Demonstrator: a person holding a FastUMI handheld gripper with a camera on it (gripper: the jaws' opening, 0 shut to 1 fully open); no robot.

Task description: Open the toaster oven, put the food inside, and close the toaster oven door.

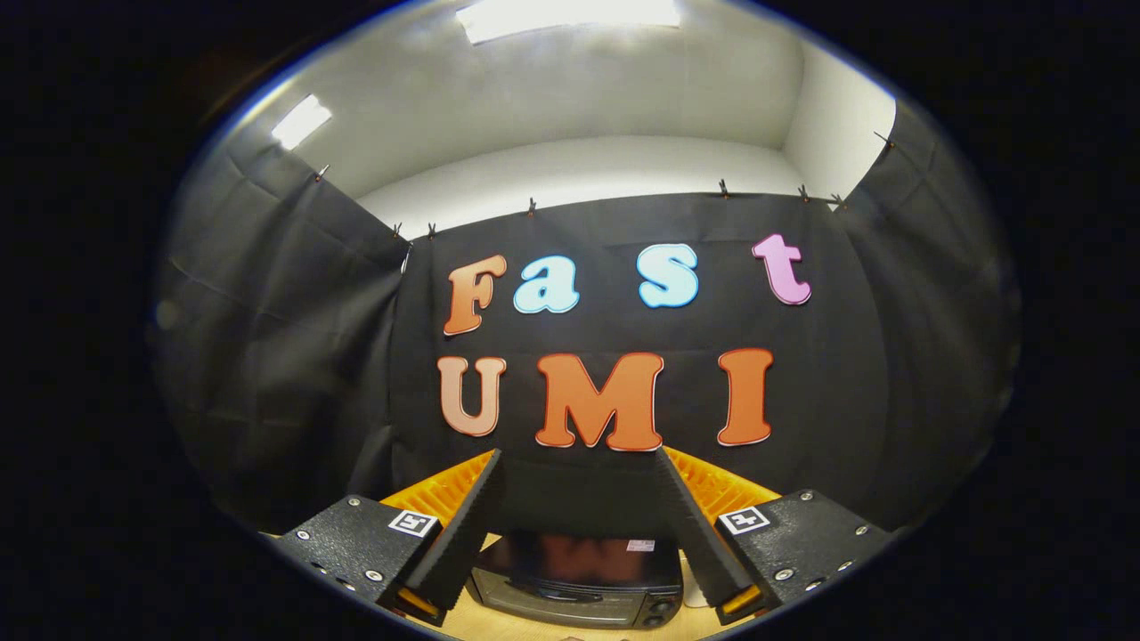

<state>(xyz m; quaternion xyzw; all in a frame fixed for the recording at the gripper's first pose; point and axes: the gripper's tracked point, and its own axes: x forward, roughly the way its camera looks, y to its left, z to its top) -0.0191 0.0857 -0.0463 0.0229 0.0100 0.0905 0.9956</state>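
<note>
My gripper (577, 463) is held high and stands open, with nothing between its fingers. Low down between the two fingers I see the toaster oven (574, 583), a dark box with a glossy top, standing on a light wooden table (534, 630). Its door is shut, a handle running across the front, and two knobs (659, 612) sit at its right end. The fingers are well above and short of the oven, touching nothing. Any food is hidden from me.
The booth's black cloth wall (312, 356) rises close behind the oven and wraps round both sides. Above it are a white wall and ceiling lights (570, 18).
</note>
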